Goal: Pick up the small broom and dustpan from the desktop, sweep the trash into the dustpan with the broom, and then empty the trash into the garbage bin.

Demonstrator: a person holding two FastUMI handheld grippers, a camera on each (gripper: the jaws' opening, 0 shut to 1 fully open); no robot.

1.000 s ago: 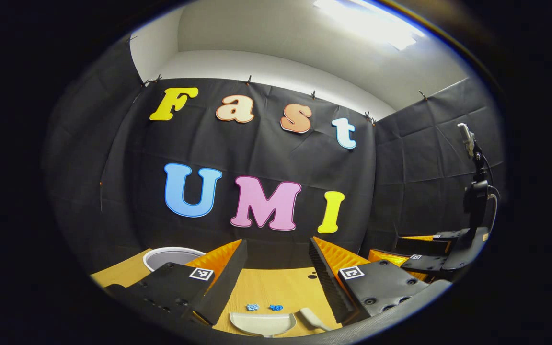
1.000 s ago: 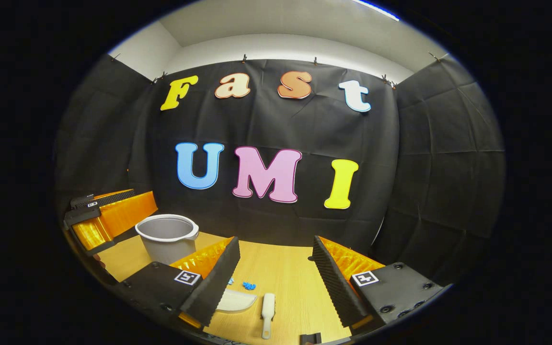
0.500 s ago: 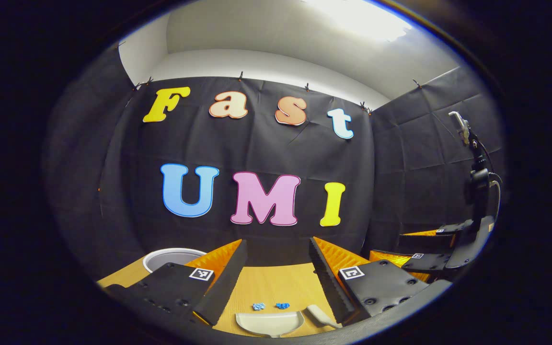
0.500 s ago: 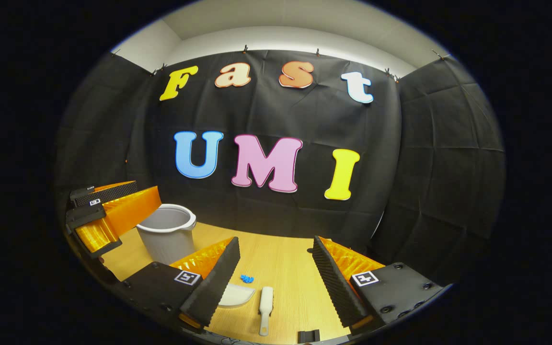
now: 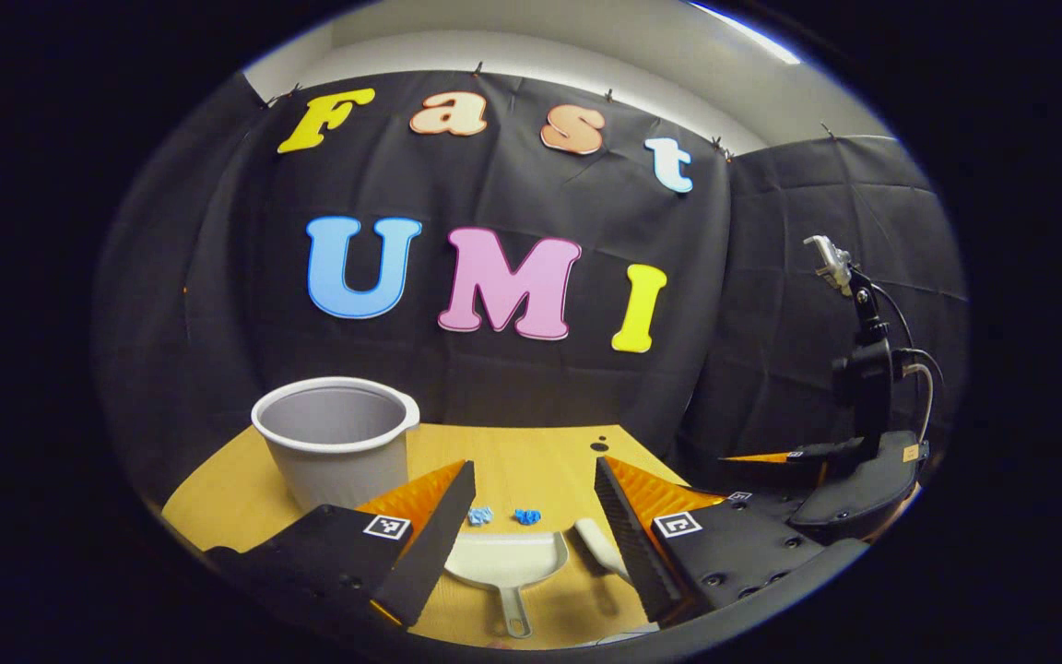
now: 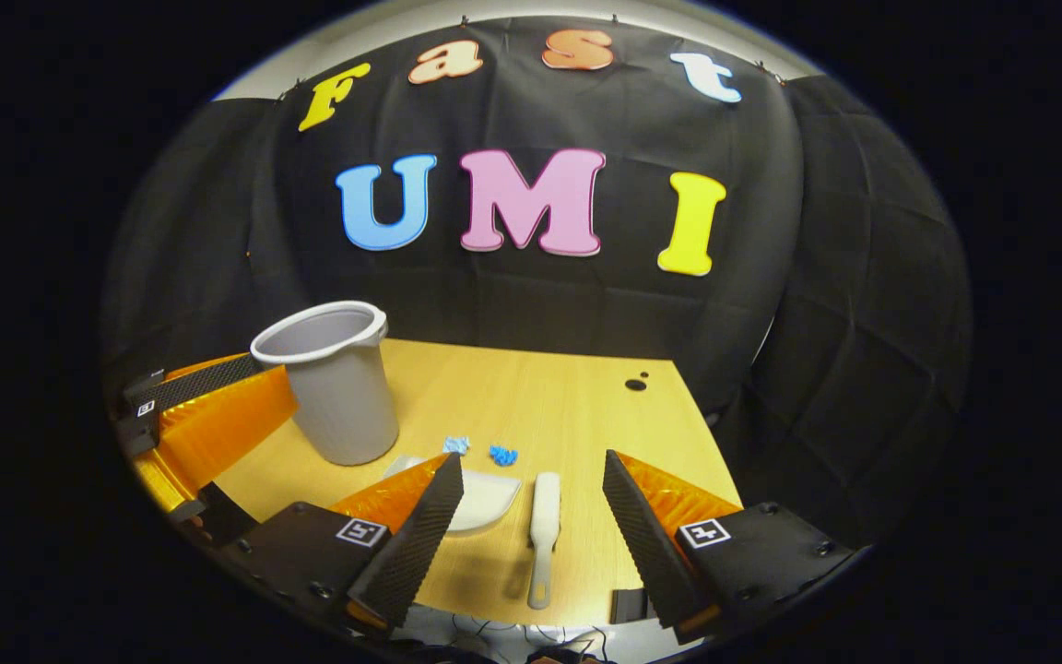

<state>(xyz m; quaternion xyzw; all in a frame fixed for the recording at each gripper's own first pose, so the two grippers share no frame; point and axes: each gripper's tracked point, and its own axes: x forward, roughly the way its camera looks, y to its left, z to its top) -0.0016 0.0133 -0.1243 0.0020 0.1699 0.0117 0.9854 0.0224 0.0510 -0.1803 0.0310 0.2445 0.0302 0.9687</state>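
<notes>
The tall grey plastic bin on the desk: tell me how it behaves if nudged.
The tall grey plastic bin looks thin-walled and empty, so probably light. Being taller than its narrower base, it may tip or slide on the smooth wooden desktop.

One pale grey plastic bin (image 6: 333, 383), one white plastic dustpan (image 5: 505, 560), one white small broom (image 6: 544, 516). Two crumpled blue paper scraps: one (image 6: 456, 444) nearer the bin, one (image 6: 502, 455) beside it. All on one light wooden bench (image 6: 540, 397) with two small dark holes (image 6: 636, 383) near its far edge; two grippers, left (image 5: 531, 526) and right (image 6: 531, 544).
</notes>
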